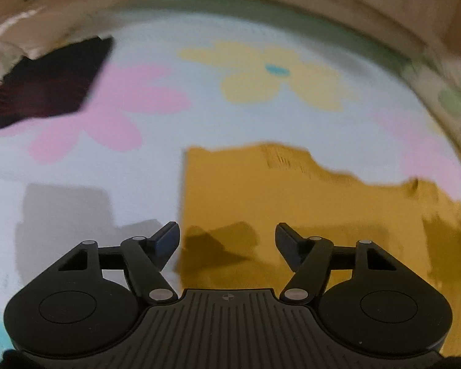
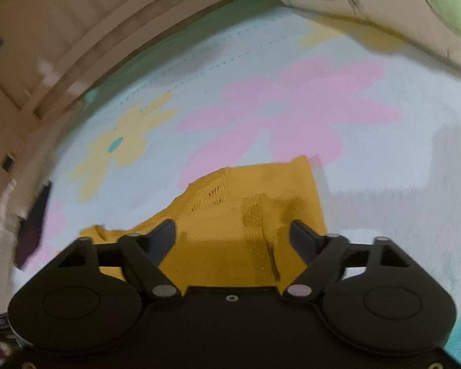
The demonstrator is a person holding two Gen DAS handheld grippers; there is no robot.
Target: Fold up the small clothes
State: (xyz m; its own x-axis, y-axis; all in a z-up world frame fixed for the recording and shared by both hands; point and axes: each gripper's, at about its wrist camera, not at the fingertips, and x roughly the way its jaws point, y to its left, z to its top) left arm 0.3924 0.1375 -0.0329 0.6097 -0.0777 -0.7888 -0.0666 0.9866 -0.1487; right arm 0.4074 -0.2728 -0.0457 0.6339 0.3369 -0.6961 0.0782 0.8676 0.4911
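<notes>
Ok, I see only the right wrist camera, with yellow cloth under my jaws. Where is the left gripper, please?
Observer: The left gripper is over the yellow cloth, at the edge that is on the left in its own camera. Its jaws are open and nothing is gripped.
Operator: And the dark thing at the left border of my picture, what is it?
Observer: It is a dark maroon cloth. It lies flat, apart from the yellow one, partly on a pink flower of the blanket.
</notes>
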